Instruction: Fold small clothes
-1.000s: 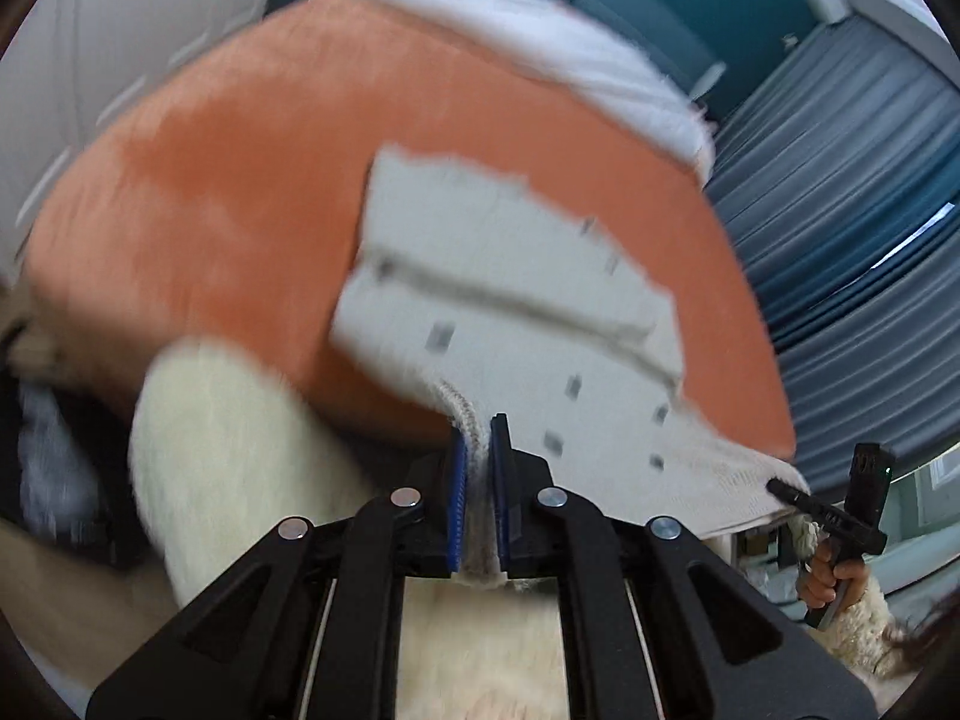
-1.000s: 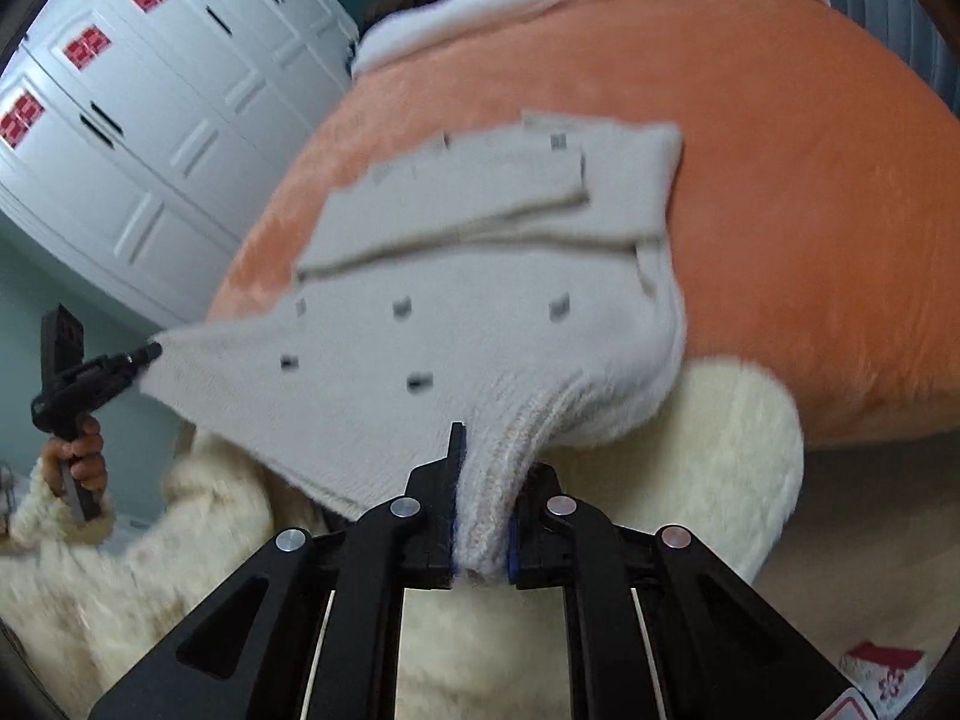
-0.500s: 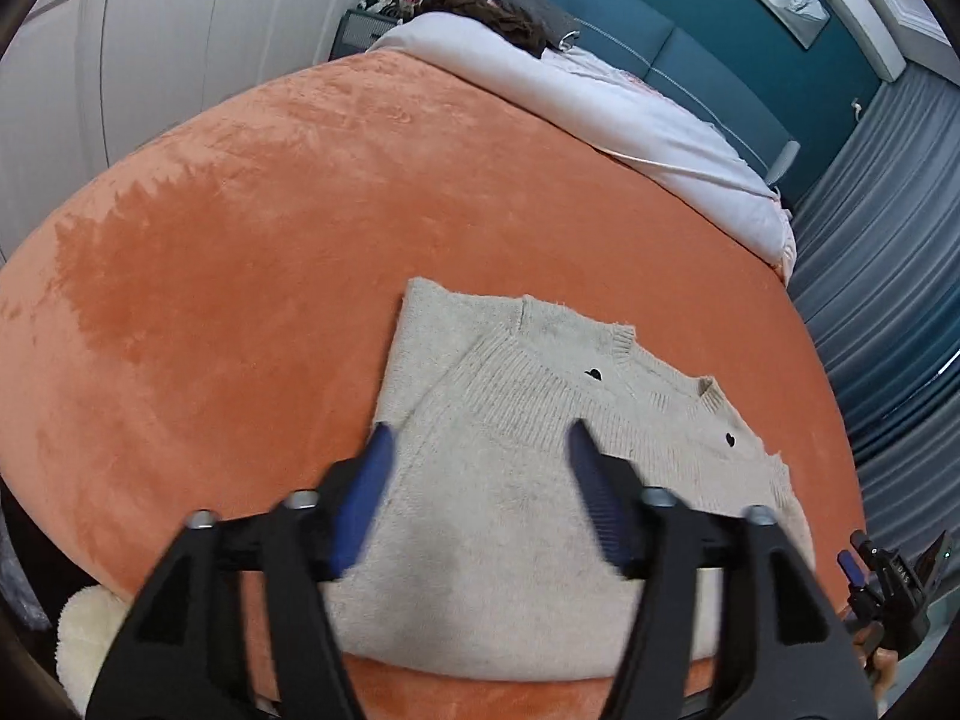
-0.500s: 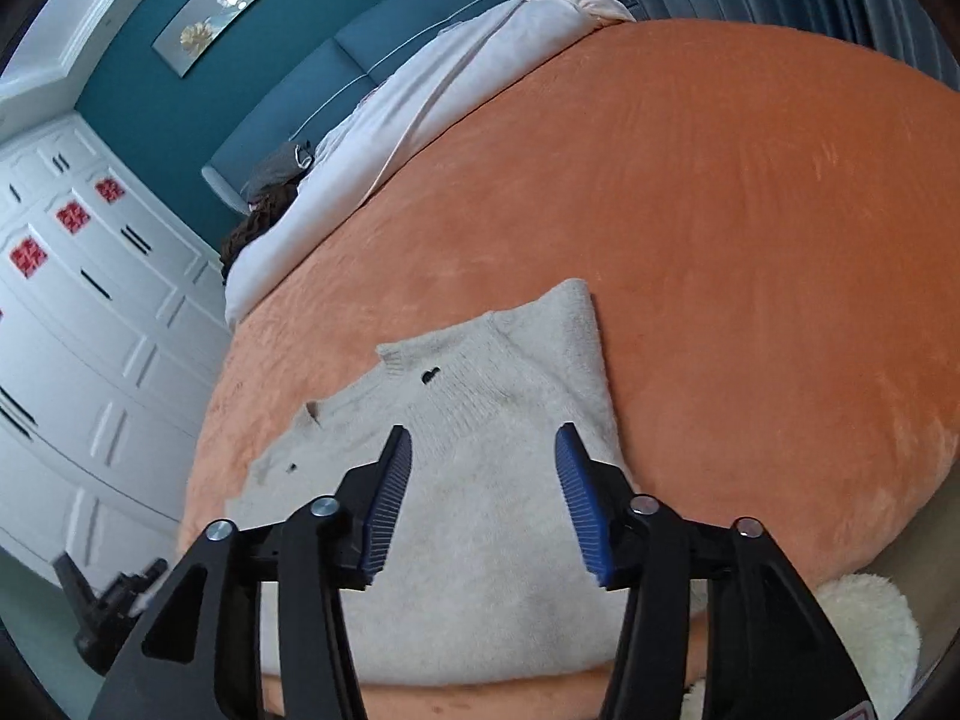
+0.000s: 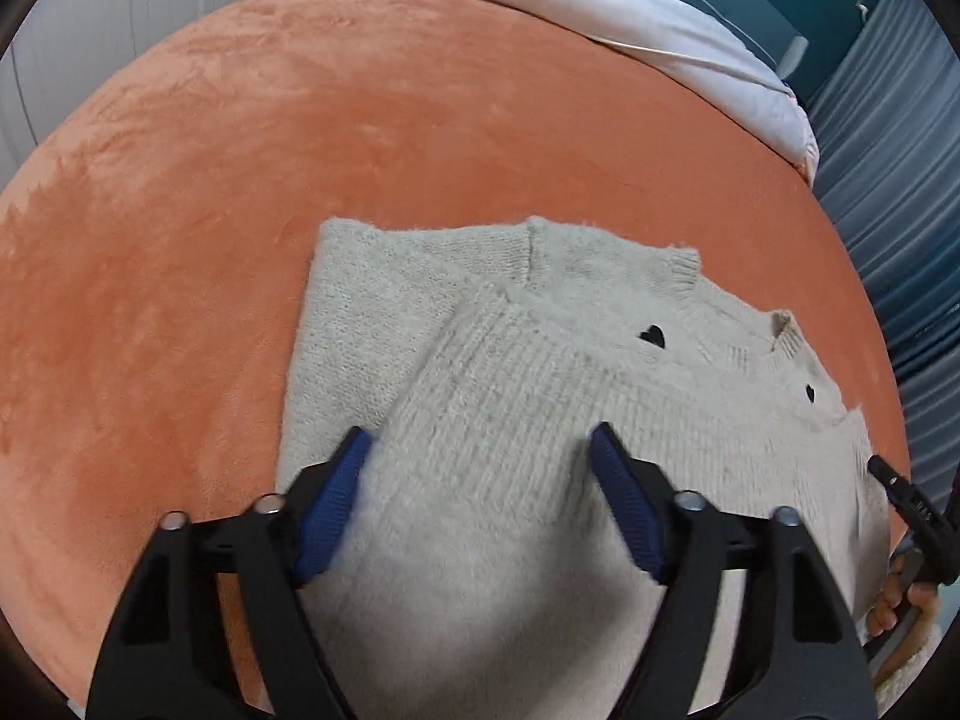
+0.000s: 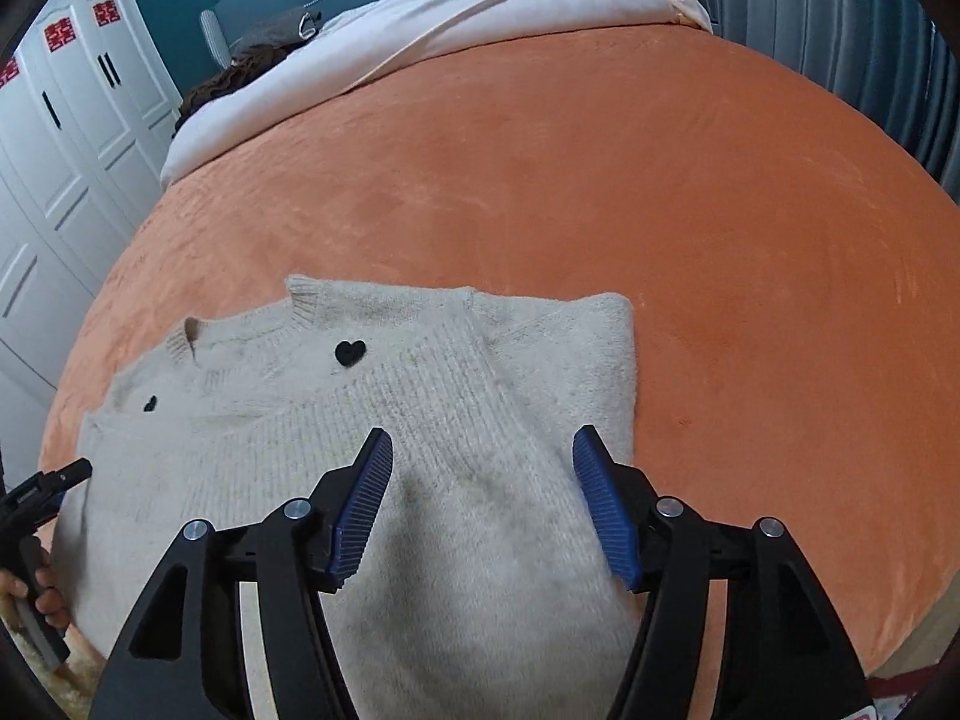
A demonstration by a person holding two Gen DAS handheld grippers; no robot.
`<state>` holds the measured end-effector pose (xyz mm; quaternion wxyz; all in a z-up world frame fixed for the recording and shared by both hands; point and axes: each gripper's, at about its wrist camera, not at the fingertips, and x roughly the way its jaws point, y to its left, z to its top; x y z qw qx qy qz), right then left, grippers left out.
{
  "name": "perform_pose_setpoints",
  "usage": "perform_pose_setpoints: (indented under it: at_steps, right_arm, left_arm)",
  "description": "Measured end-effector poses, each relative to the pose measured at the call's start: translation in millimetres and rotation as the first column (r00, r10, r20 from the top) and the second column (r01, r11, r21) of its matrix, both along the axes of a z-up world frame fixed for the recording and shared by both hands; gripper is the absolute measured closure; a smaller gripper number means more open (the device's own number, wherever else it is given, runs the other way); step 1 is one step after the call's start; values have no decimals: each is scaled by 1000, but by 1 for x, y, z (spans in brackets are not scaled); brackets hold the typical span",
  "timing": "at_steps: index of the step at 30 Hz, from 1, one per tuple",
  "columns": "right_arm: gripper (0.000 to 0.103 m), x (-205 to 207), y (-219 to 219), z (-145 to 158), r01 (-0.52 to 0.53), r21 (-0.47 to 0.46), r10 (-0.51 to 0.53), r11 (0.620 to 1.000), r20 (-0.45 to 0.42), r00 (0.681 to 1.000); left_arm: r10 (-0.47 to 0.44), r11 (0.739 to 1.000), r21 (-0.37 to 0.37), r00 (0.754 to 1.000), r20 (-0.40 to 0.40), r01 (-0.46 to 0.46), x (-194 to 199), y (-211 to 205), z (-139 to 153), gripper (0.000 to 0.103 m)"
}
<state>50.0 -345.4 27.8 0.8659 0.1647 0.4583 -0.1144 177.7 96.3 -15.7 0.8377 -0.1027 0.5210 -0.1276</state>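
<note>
A cream knit sweater (image 5: 540, 396) with small black hearts lies folded flat on the orange bed cover (image 5: 240, 180). It also shows in the right wrist view (image 6: 432, 420) on the cover (image 6: 660, 180). My left gripper (image 5: 480, 450) is open and empty, just above the sweater's left part. My right gripper (image 6: 483, 450) is open and empty, just above the sweater's right part. The right gripper's tip shows at the right edge of the left wrist view (image 5: 900, 486); the left gripper's tip shows at the left edge of the right wrist view (image 6: 54, 480).
A white duvet (image 6: 450, 18) lies across the far end of the bed. White wardrobe doors (image 6: 72, 120) stand on the left. Blue-grey curtains (image 5: 888, 150) hang on the right. The bed's near edge runs just below the sweater.
One second ago both grippers were shut on the sweater's hem, holding it up. They laid it over onto the bed, let go and opened. Now they hover closer over it.
</note>
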Motion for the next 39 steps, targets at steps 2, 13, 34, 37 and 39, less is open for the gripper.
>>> perform_pose_setpoints:
  at_steps: [2,13,34,37,39]
  right_arm:
    - [94,3,6,-5,-28,-4,28,1000,-27,999]
    - [96,-23,-41,94,69,111,-103,991,332,938]
    - [84,-19,122,23,-158,138,140,978,129,982]
    - [94,-26,198,-6,-316,172,307,933,77,948]
    - [97,-32,210,-19,-340,147,338,929,41,940]
  left_arm:
    - [-17,1000,-13,1000,-4,17,1,1,2,87]
    - [17,995,-101,976,216,5,24,15,100,93]
    - [31,999,-42,984,173,-25,-62,-51,64,49]
    - [-37,999,-8,993,113,38,-86,-85,42,49]
    - [-42,999,29,997,68,40,-93,-84,21,49]
